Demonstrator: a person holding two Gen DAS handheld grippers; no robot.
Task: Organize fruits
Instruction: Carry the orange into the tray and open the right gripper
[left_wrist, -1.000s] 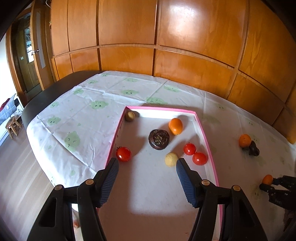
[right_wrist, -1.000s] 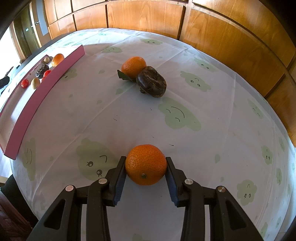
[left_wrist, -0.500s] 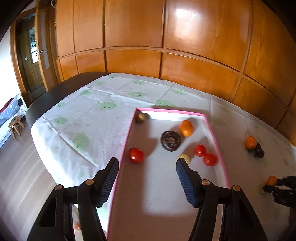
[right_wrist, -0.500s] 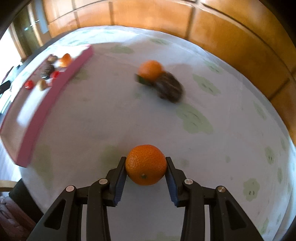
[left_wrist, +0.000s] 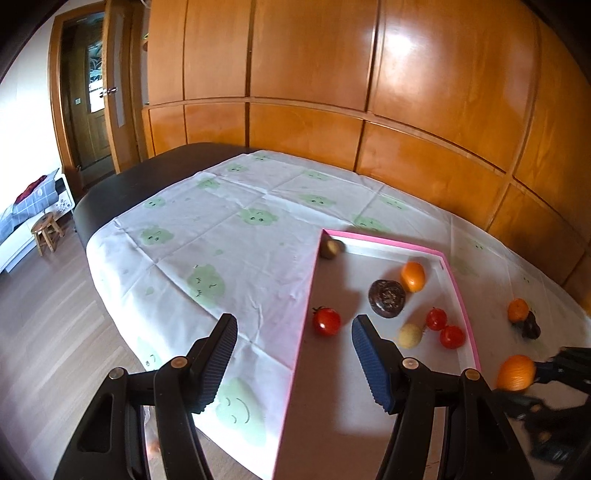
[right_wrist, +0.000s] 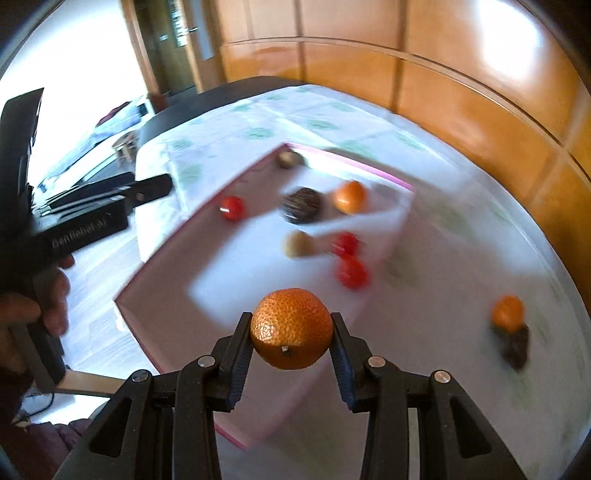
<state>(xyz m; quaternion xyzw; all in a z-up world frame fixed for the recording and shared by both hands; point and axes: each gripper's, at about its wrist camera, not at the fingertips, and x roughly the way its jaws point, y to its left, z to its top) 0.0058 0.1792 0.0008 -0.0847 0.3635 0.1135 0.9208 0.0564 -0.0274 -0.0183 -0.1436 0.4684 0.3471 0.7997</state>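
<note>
Blurred by motion in the right wrist view: pink tray (right_wrist: 192, 221), its fruit, and the tabletop (right_wrist: 461, 258) beyond. Cut off at the 6 o'clock edge of the left wrist view: near end of the tray (left_wrist: 295, 369). Barely readable at 4 o'clock there: right gripper (left_wrist: 532, 373), a dark smear.

Clamped on a mandarin (right_wrist: 291, 328): right gripper (right_wrist: 291, 332), pads pressing its 9 and 3 o'clock sides, fruit raised over the tray's near corner. Stem scar facing the camera, low on the fruit; shape near round, no clear long axis.

Spread wide and holding nothing: left gripper (left_wrist: 291, 350), hanging over the tray's left rim.

Inside the tray: three tomatoes (left_wrist: 327, 321), a dark round fruit (left_wrist: 387, 298), an orange fruit (left_wrist: 413, 276), a pale one (left_wrist: 410, 335), a brownish one (left_wrist: 331, 248) in the far corner. On the tabletop at 3 o'clock: another mandarin (left_wrist: 518, 309) touching a dark fruit (left_wrist: 530, 325).
</note>
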